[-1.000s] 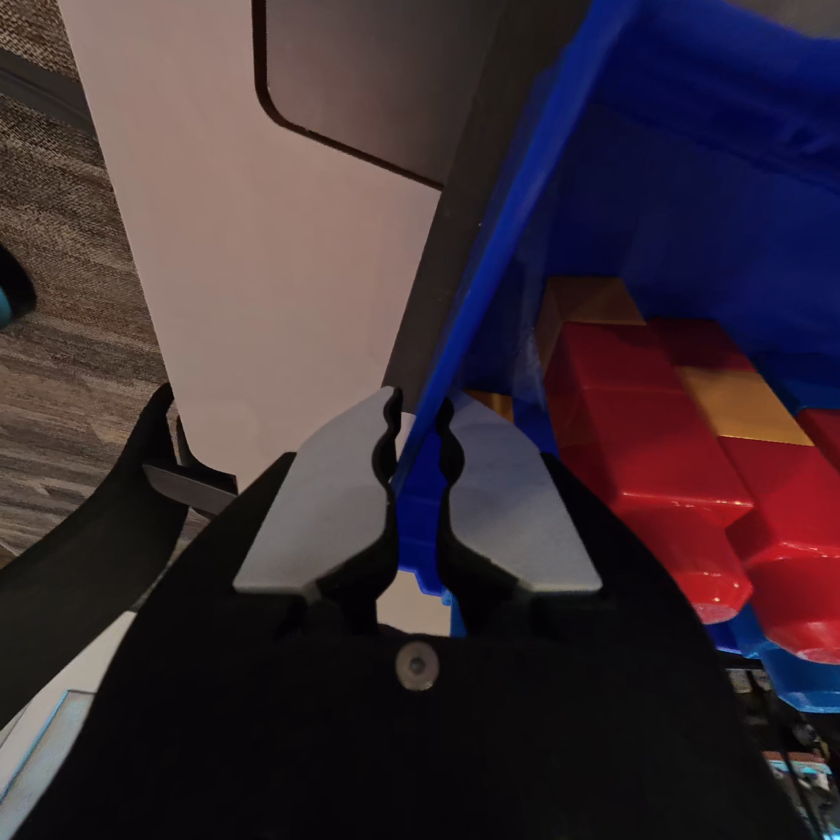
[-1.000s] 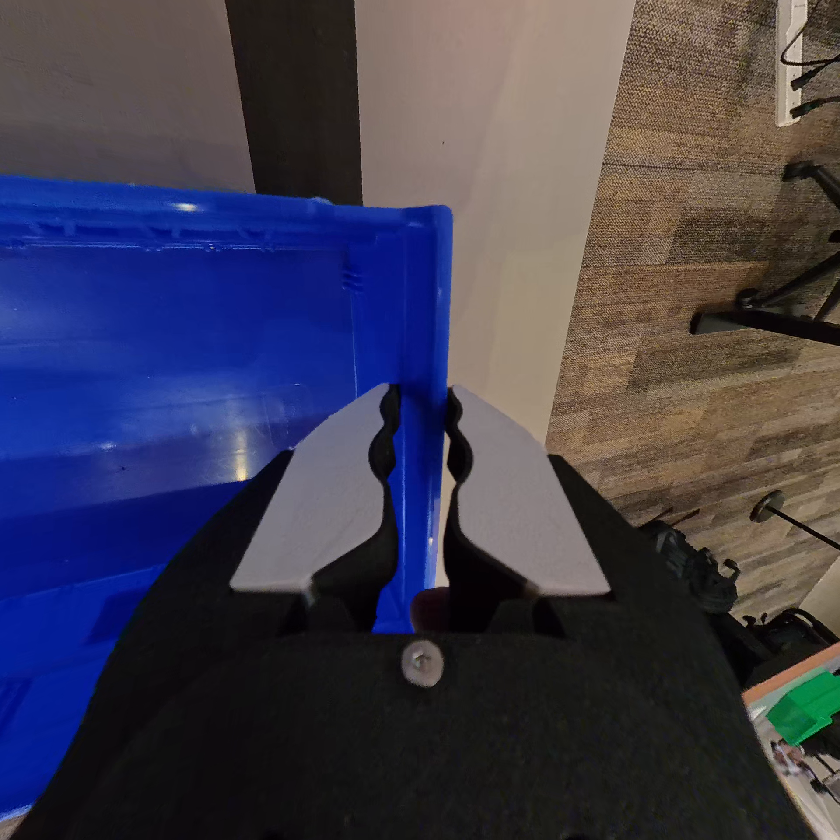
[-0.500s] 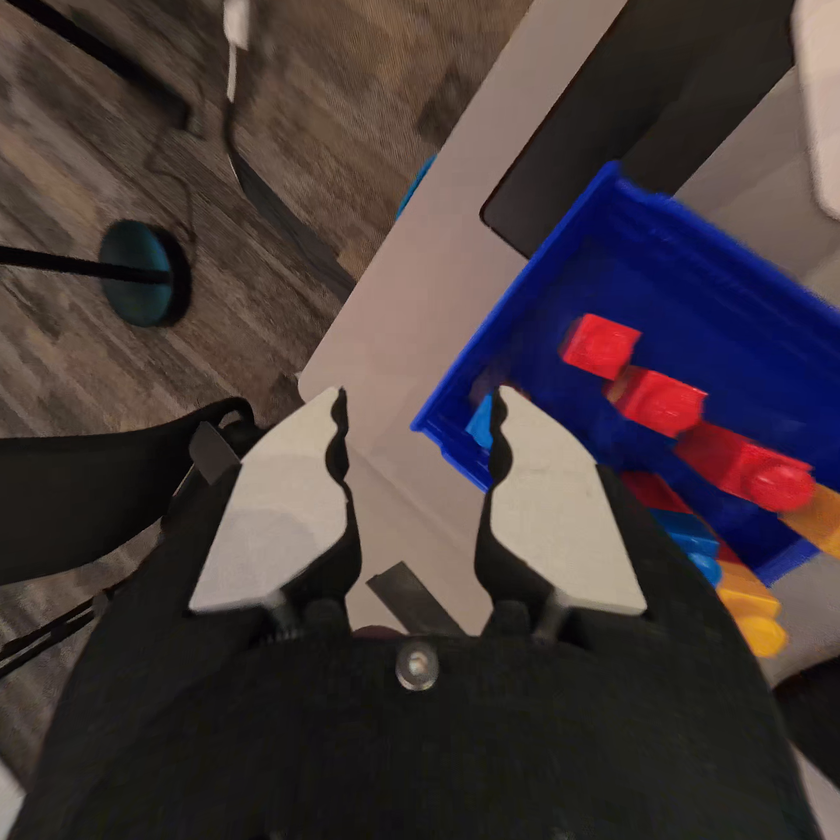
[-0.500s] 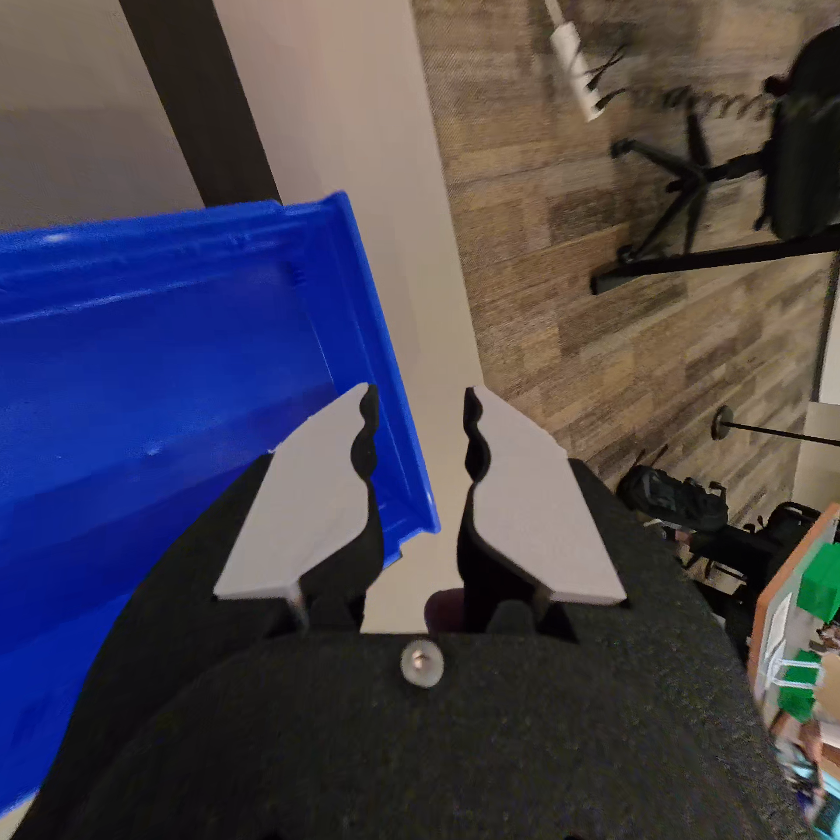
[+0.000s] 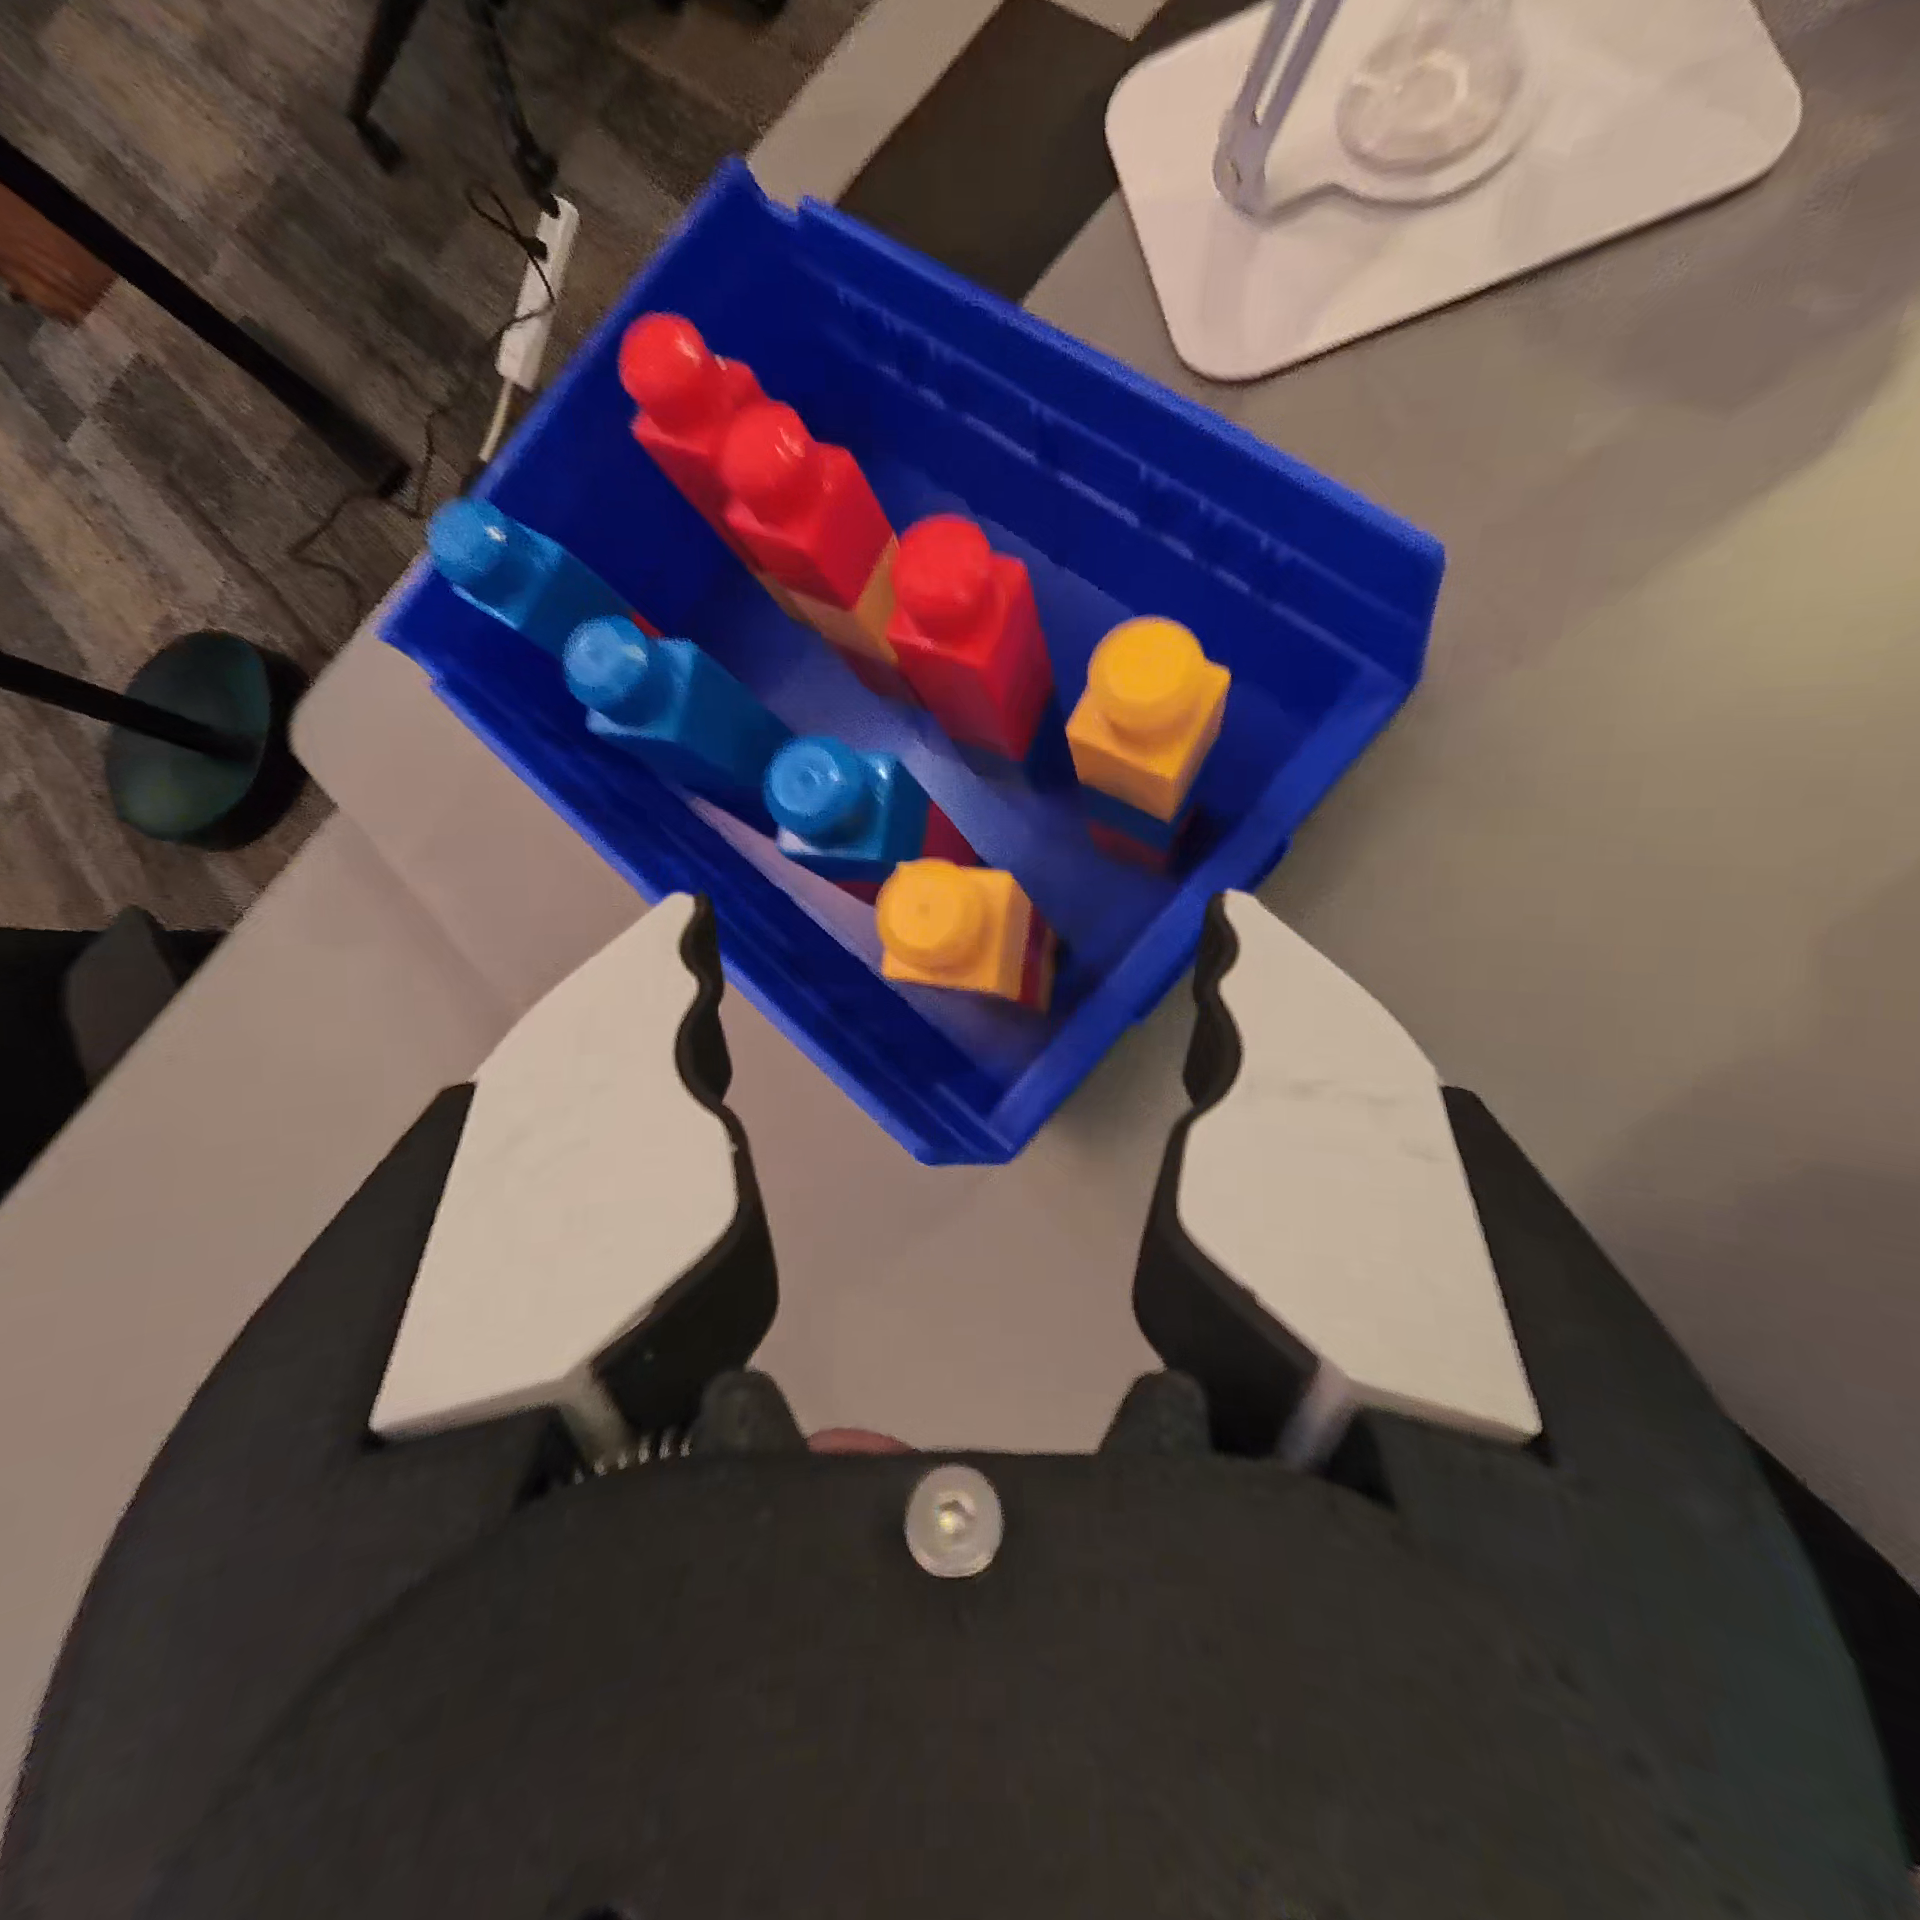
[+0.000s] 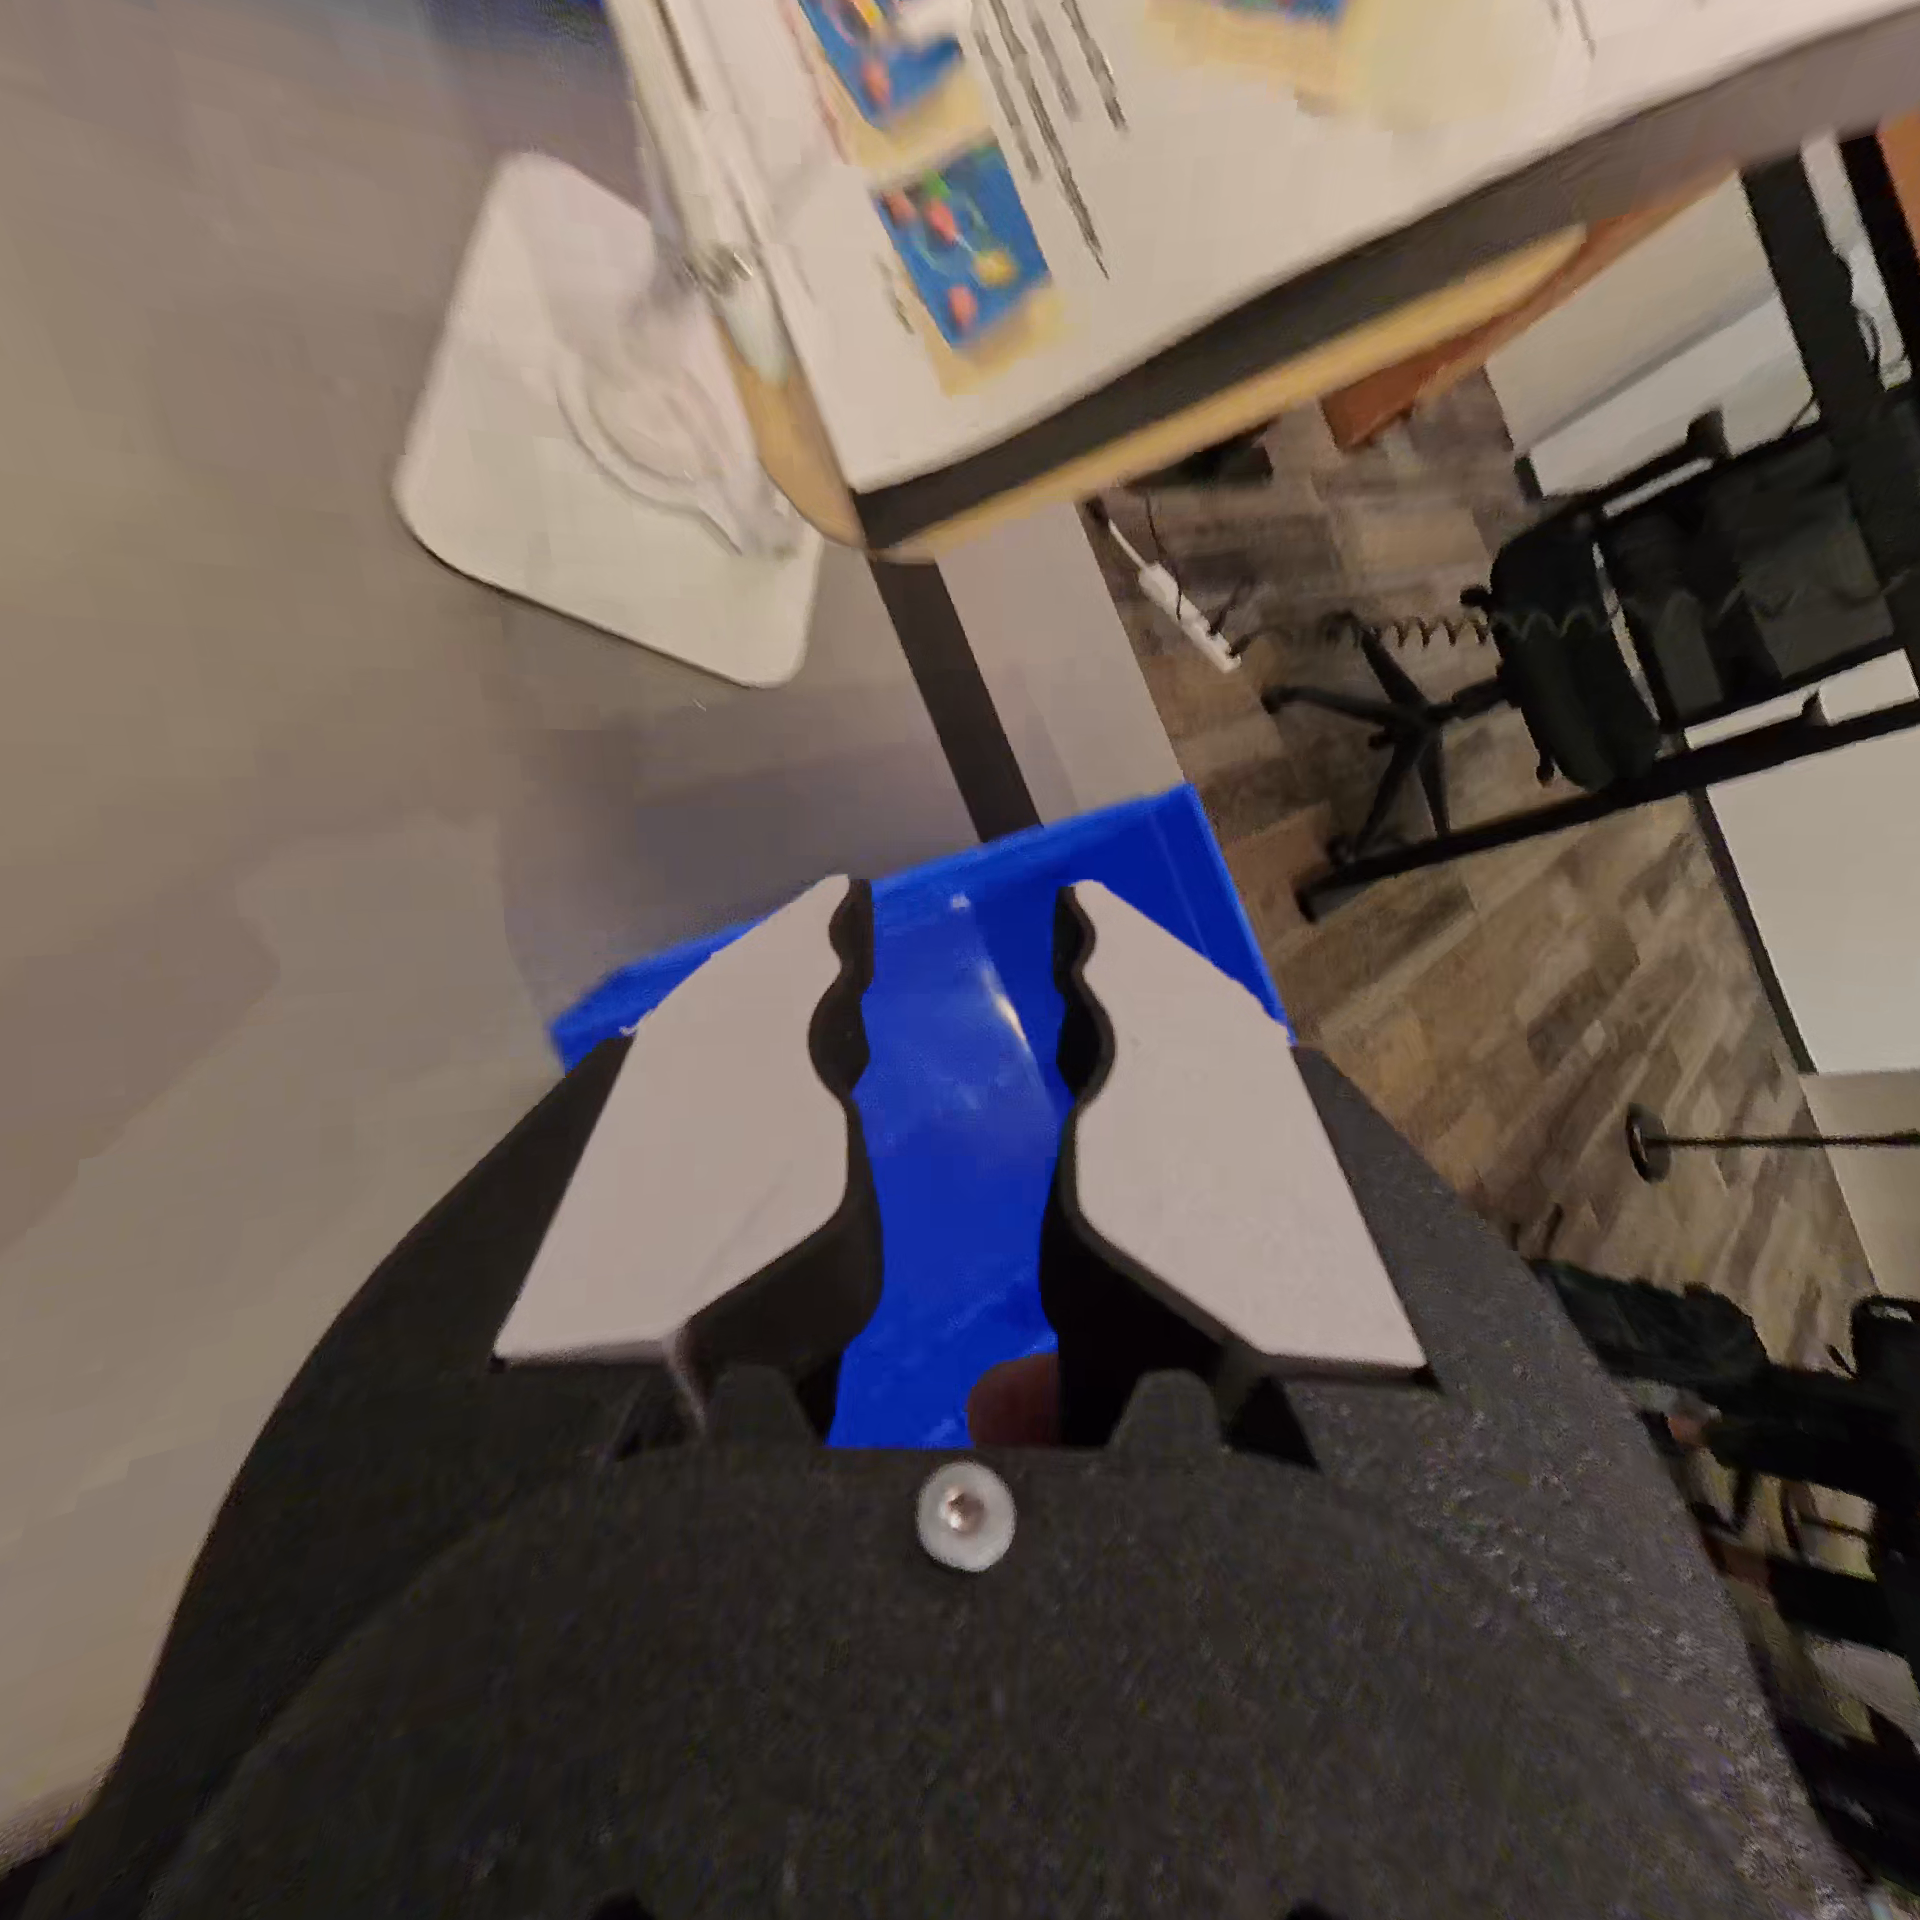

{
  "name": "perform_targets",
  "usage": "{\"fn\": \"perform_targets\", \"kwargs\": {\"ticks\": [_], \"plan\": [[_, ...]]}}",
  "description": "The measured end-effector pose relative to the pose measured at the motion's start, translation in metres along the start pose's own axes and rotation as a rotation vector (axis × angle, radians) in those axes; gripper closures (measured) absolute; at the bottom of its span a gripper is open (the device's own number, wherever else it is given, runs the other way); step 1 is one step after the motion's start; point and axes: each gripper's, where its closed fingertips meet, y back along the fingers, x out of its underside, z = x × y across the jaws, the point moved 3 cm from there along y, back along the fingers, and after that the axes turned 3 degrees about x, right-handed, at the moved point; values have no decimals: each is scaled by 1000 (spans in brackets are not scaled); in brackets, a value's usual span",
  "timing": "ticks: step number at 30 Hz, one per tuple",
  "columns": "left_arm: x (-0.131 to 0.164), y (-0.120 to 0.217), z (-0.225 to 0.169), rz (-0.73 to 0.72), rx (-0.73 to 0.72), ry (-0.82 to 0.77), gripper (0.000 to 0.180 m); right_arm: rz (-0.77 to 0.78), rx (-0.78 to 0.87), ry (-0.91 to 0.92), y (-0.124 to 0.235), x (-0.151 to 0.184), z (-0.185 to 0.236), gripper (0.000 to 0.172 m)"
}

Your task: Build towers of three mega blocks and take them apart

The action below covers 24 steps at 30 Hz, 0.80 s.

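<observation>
1. My left tongs (image 5: 951, 914) hang wide open and bare above the near corner of the blue bin (image 5: 1340, 582) on the tabletop (image 5: 1621, 831).
2. The mega block towers (image 5: 966, 634) stand inside the bin.
3. My right tongs (image 6: 956, 904) are partly open, gripping nothing, over the bin's wall (image 6: 956, 1091).

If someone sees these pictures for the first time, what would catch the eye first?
Most striking is the bright blue plastic bin on the grey table, holding upright stacks of red, blue and yellow plastic blocks. In front, the left tool hangs wide open and empty above the bin's near corner.
</observation>
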Motion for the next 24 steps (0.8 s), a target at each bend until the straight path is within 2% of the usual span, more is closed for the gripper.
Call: {"fn": "perform_targets", "kwargs": {"ticks": [3,7,10,17,21,24], "plan": [[25,-19,-7,7,47,38,95,-44,-25,-1,9,-16,34,140],[40,-39,-5,-17,81,60,101,-81,-55,1,11,-31,68,140],[42,-51,-4,-49,112,72,104,-89,-82,-2,7,-36,87,141],[56,-75,0,7,124,62,120,-103,-152,-12,-12,-43,115,141],[54,-72,8,-52,127,75,144,-117,-188,-12,-22,-48,126,142],[54,-71,9,-67,137,77,144,-131,-217,-4,-28,-54,136,142]]}}
